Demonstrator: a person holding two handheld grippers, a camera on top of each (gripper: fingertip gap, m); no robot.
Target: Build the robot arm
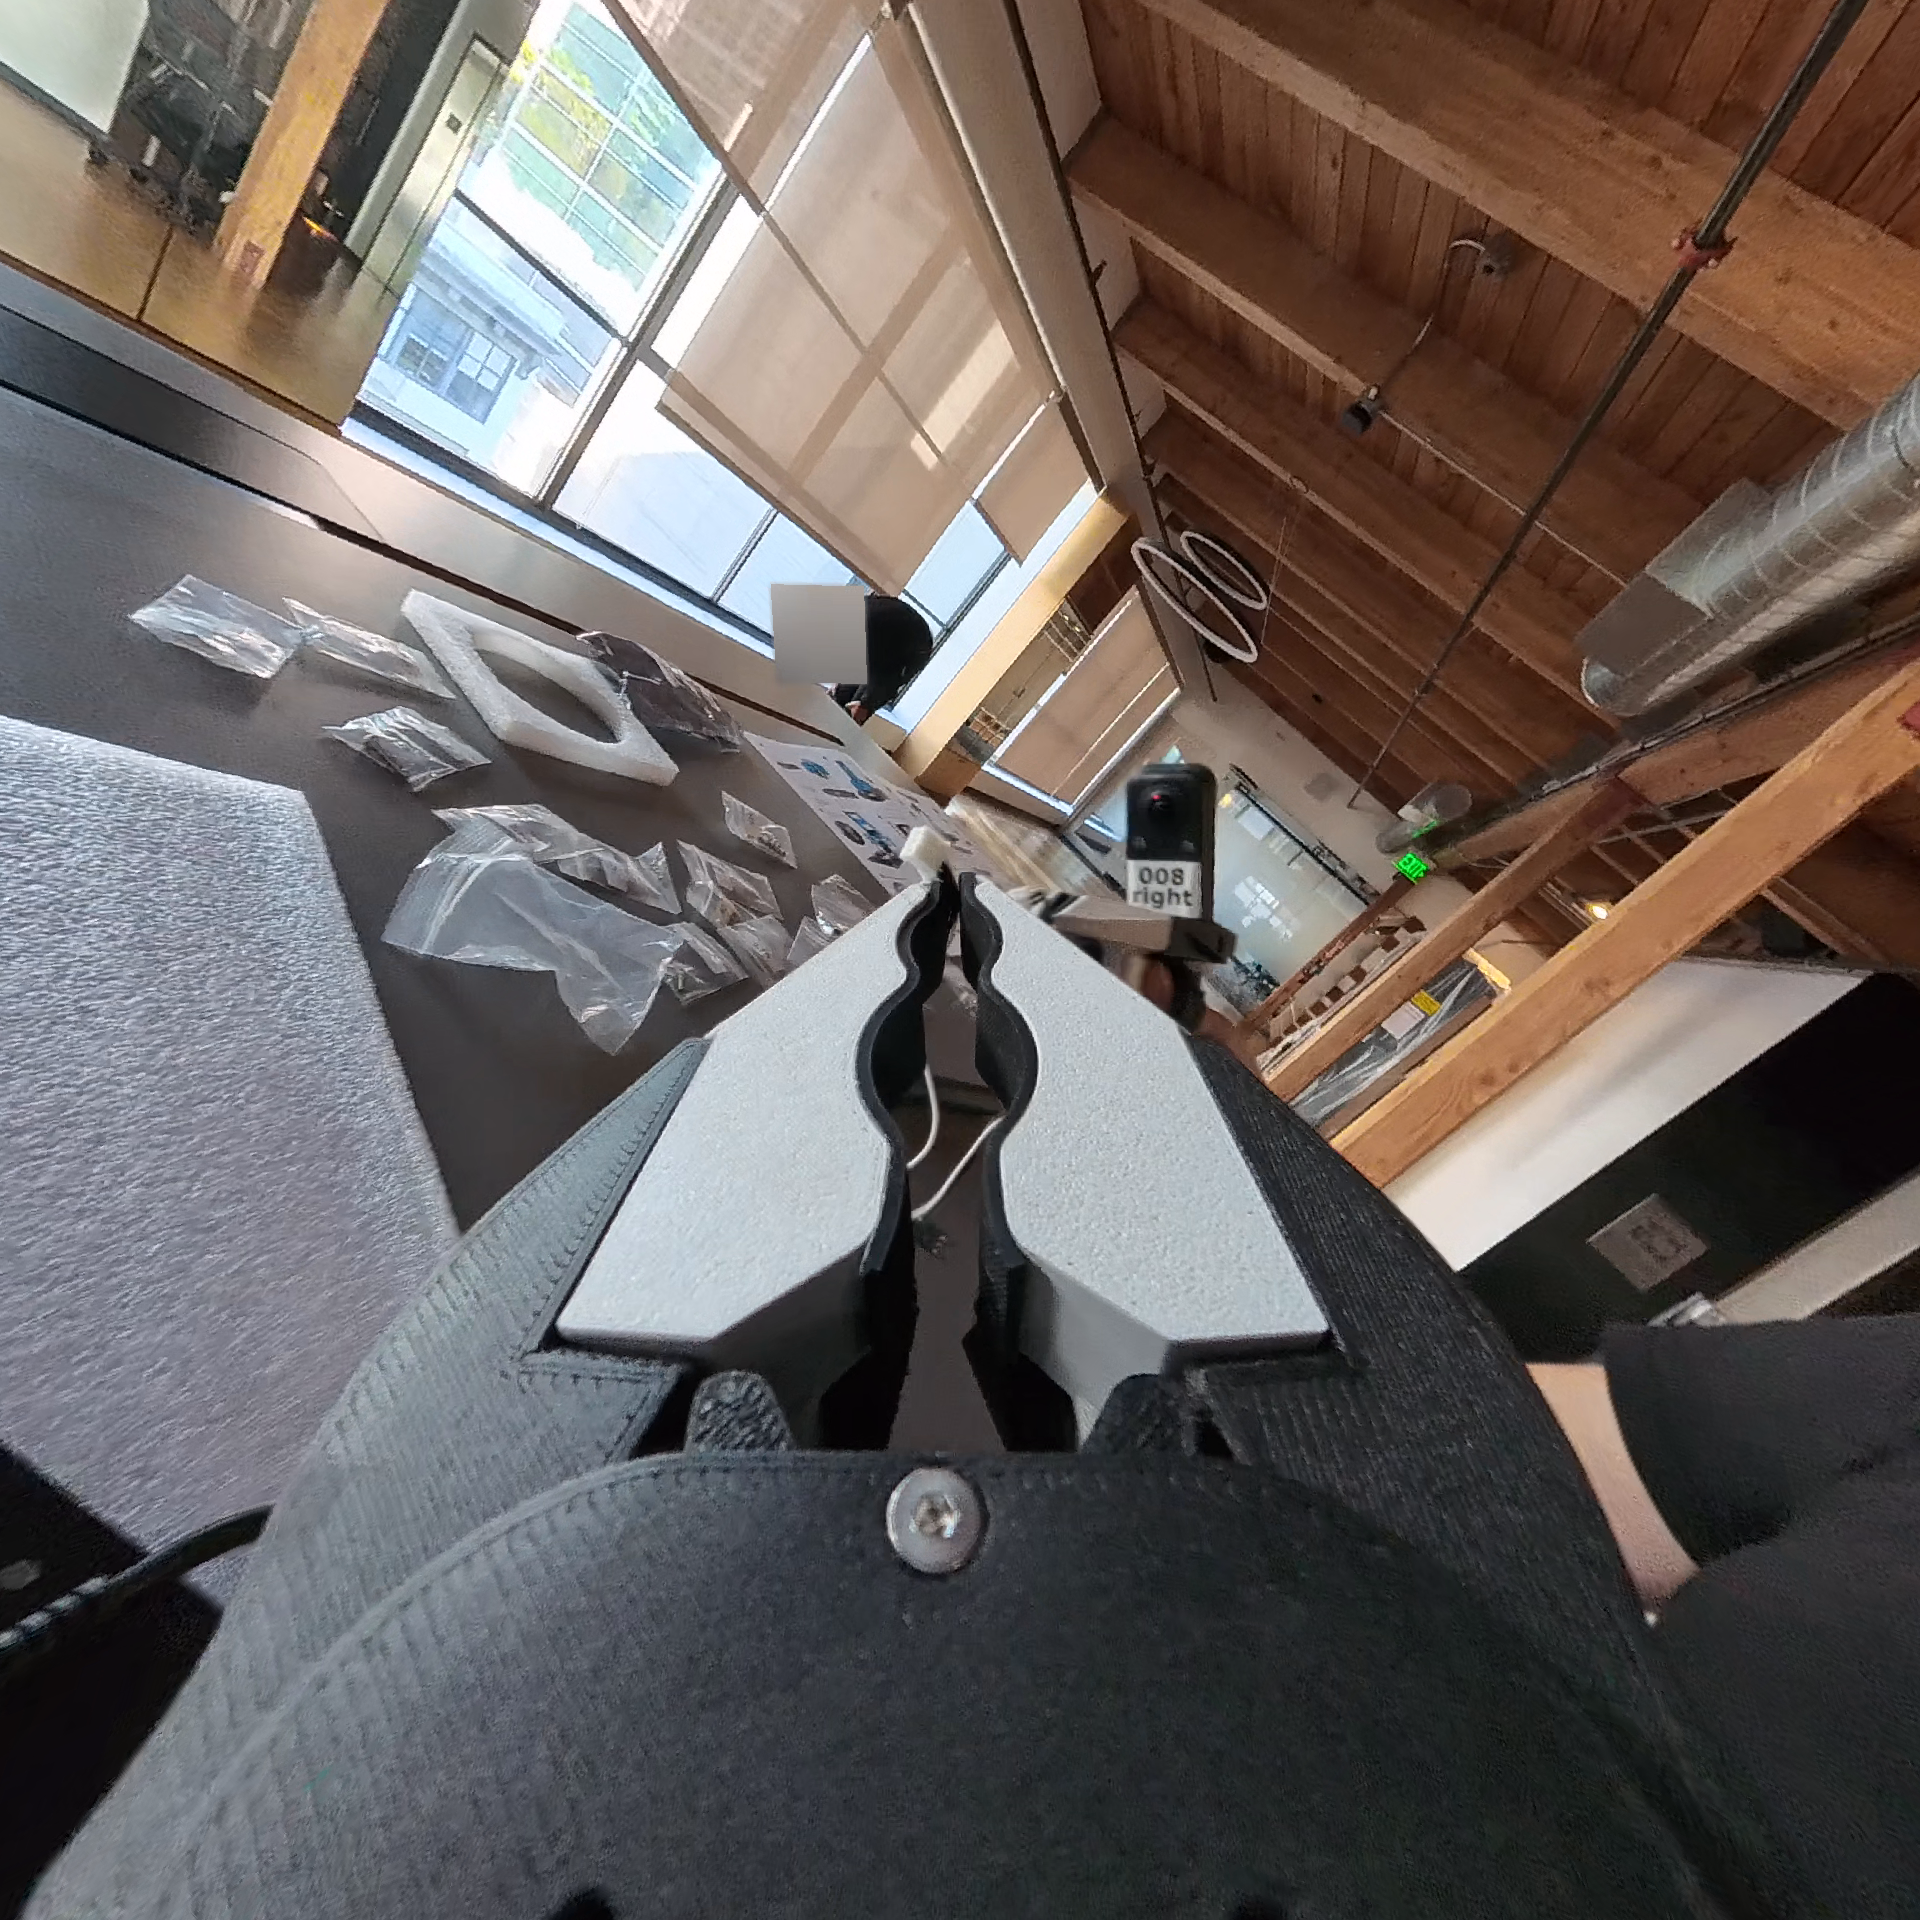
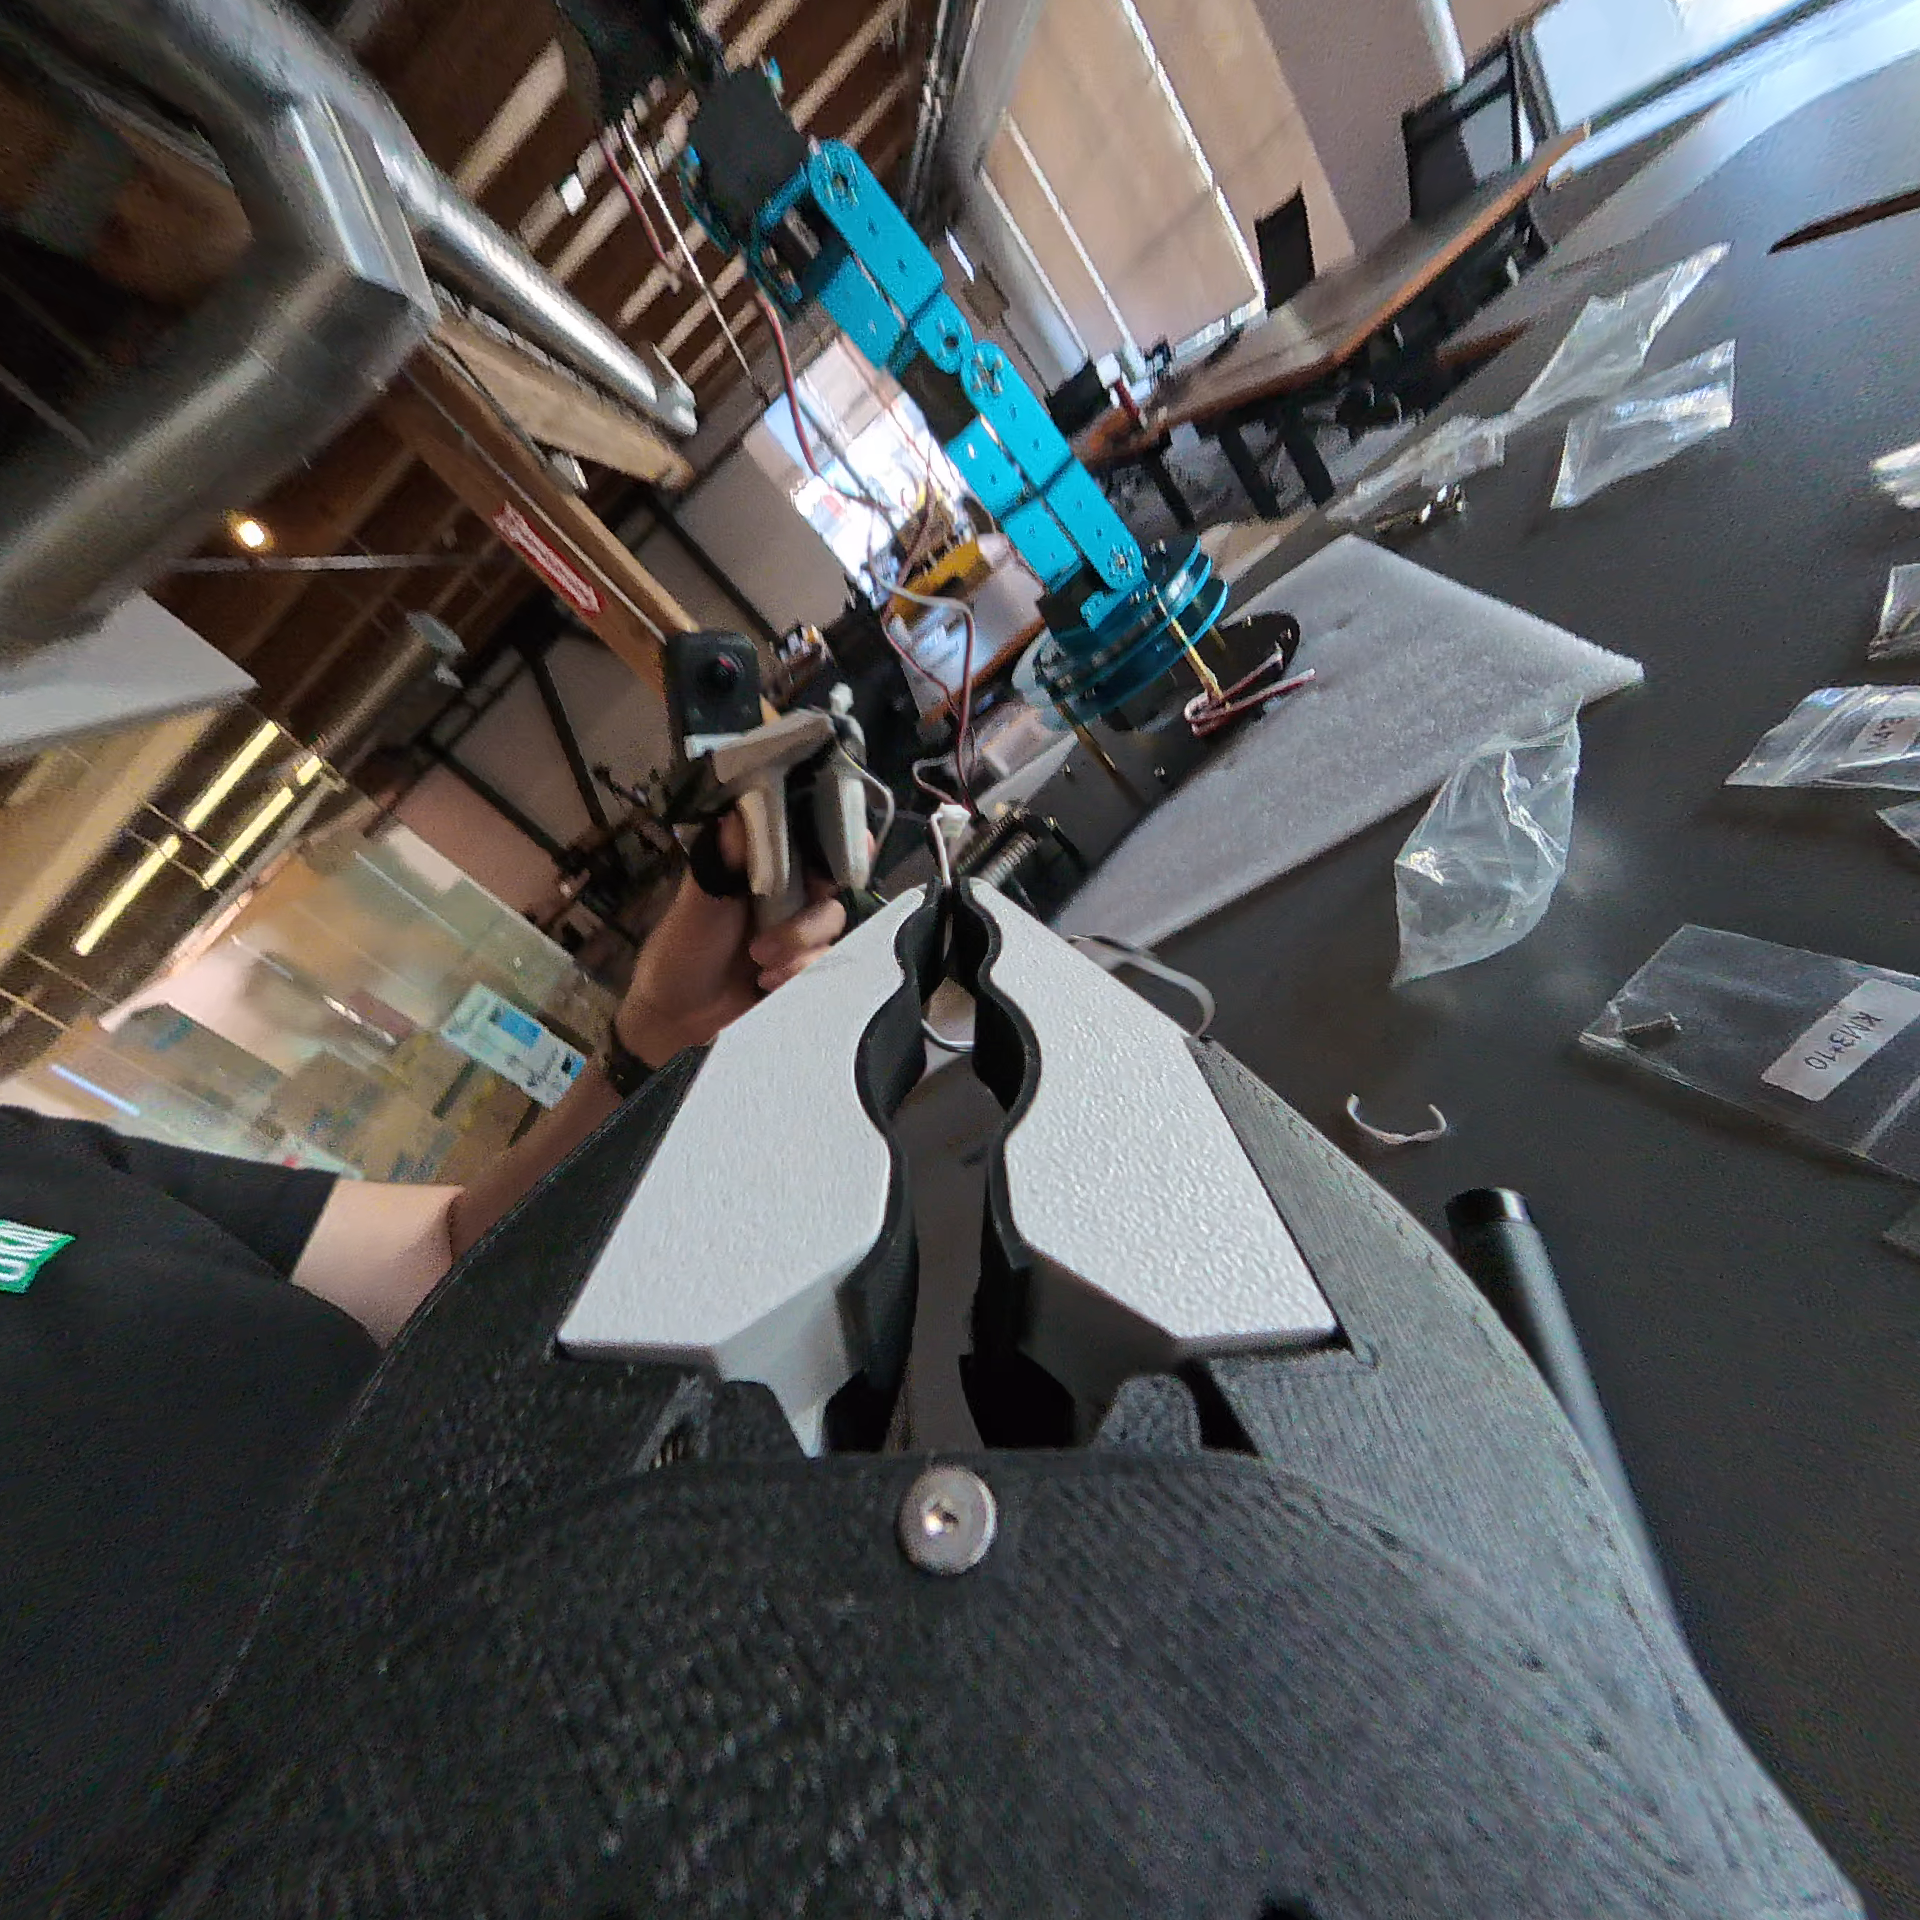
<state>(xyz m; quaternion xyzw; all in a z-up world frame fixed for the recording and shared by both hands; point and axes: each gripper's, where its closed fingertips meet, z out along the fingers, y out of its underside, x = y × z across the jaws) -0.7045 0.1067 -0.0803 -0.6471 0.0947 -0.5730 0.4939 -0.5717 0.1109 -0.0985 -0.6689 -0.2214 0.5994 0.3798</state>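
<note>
My left gripper (image 1: 951,883) is shut on a small white connector (image 1: 923,846) that sticks out past its tips; its white wire (image 1: 928,1122) runs back under the fingers. My right gripper (image 2: 951,888) is shut on a thin wire whose white connector (image 2: 948,828) sits just past its tips; red and dark leads rise from it toward a blue robot arm kit (image 2: 997,416) standing on a grey foam pad (image 2: 1382,665). The right gripper also shows in the left wrist view (image 1: 1049,906), close behind my left fingertips. The left gripper shows in the right wrist view (image 2: 821,790), held up by a hand.
Several clear plastic bags of small parts (image 1: 520,904) lie on the dark table (image 1: 156,540), with a white foam frame (image 1: 540,686) and a printed sheet (image 1: 862,800). More bags (image 2: 1486,842), a black rod (image 2: 1538,1309) and a small white clip (image 2: 1395,1127) lie to the right. A person sits far off. The gap from one gripper's tips to the other's is roughly 15 cm. My left gripper is the nearer one to the blue robot arm kit (image 2: 997,416): about 20 cm, against 30 cm.
</note>
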